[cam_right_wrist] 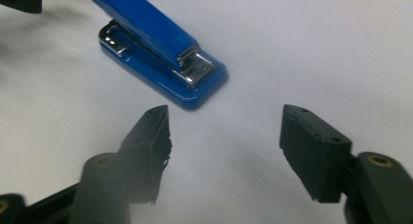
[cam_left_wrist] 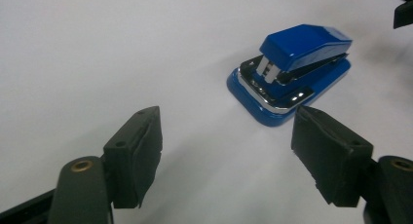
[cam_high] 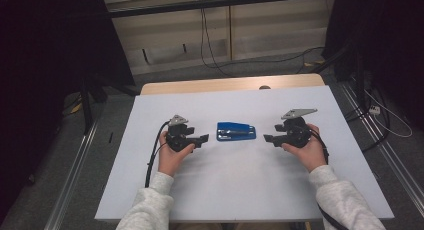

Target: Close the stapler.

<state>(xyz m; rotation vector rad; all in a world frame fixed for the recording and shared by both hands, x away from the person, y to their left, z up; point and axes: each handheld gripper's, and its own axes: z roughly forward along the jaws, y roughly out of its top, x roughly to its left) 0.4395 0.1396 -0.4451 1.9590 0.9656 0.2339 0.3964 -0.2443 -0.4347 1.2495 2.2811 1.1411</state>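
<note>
We hold the left gripper and the right gripper on either side of a blue stapler, which lies flat on the white table between them, touching neither. Both sets of jaws stand wide and hold nothing. The stapler is low and glossy, so we judge a one-sided pinch could skid it across the smooth top. A grip on the sprung upper arm alone might let it hinge open or fire a staple.
</note>
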